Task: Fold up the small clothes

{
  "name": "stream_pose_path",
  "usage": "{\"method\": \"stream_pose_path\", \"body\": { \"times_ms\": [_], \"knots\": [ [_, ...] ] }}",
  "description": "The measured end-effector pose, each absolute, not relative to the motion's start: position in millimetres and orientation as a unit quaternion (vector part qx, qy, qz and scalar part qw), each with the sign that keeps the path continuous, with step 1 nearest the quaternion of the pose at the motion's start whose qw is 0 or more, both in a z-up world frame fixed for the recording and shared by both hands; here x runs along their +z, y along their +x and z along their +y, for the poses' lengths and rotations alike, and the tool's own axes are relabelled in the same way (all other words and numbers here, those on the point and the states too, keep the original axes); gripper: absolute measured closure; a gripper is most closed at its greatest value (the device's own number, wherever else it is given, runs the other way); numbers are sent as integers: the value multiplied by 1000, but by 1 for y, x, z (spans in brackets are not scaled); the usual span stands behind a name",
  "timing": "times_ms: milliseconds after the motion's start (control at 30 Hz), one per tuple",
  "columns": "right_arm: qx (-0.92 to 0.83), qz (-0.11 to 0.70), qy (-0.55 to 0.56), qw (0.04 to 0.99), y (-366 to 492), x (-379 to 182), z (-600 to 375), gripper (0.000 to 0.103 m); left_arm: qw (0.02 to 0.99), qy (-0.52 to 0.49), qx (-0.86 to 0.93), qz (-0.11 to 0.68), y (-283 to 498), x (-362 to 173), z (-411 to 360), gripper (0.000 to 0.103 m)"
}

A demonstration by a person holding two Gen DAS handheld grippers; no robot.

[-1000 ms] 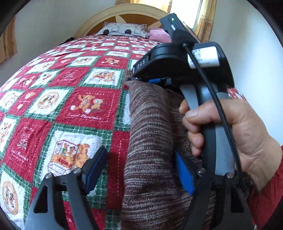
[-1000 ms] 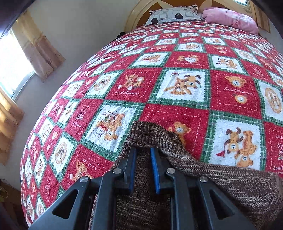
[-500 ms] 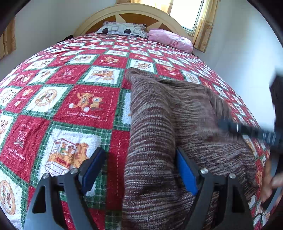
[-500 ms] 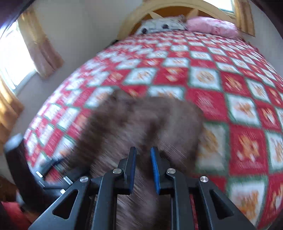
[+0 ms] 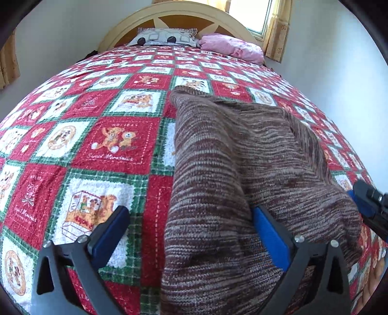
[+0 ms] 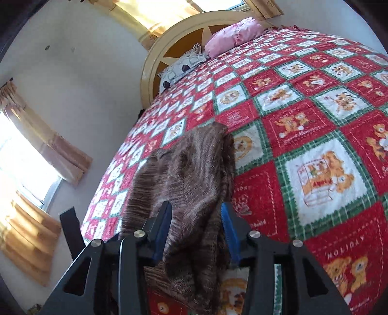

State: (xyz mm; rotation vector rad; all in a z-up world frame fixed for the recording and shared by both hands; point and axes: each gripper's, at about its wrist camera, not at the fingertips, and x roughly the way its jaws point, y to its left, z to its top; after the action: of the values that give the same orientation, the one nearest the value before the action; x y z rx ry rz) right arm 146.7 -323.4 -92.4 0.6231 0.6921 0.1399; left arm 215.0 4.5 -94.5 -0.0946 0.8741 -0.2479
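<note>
A brown-and-cream striped knitted garment (image 5: 242, 184) lies folded lengthwise on a bed spread with a red, green and white checked quilt printed with teddy bears (image 5: 114, 145). The left claw (image 5: 191, 232) stands wide, its jaws opening; the garment's near end lies between its blue pads, the left pad (image 5: 109, 232) well clear of the knit over bare quilt, the right pad (image 5: 271, 235) sunk into a crease of the cloth without pinching it. Ahead of this claw the garment runs up the bed toward the headboard.

The right claw (image 6: 196, 232) is partly apart, its jaws opening, with a raised ridge of the same garment (image 6: 189, 174) passing between its blue pads; whether either pad touches the knit, I cannot tell. To the right of this claw lies open quilt (image 6: 315, 135). Far ahead of both claws, a grey patterned pillow (image 5: 165, 36) and a pink pillow (image 5: 232, 47) rest against a cream arched wooden headboard (image 5: 179, 12). No containers are in view.
</note>
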Motion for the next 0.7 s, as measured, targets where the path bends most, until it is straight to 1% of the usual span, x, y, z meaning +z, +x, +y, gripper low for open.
{"method": "stream_pose_path", "body": {
  "times_ms": [67, 100, 133, 333, 467, 533, 633, 700],
  "knots": [
    [55, 341, 295, 891, 145, -103, -322, 59, 897, -47, -119, 422, 215, -95, 6, 0],
    [52, 342, 291, 892, 142, -109, -322, 57, 897, -46, -118, 423, 214, -95, 5, 0],
    [48, 331, 284, 898, 138, -114, -319, 56, 897, -45, -117, 423, 214, -95, 6, 0],
    [46, 332, 276, 901, 139, -111, -320, 54, 890, -37, -124, 437, 197, -93, 13, 0],
    [51, 344, 282, 894, 132, -106, -322, 54, 884, -29, -161, 438, 179, -87, 24, 0],
    [54, 353, 283, 890, 133, -101, -325, 54, 883, -44, -175, 434, 177, -80, 29, 0],
    [54, 338, 281, 897, 136, -86, -332, 53, 892, -76, -178, 409, 186, -61, 37, 1],
    [41, 327, 269, 905, 143, -77, -337, 48, 895, -90, -187, 395, 197, -50, 38, 1]
  ]
}}
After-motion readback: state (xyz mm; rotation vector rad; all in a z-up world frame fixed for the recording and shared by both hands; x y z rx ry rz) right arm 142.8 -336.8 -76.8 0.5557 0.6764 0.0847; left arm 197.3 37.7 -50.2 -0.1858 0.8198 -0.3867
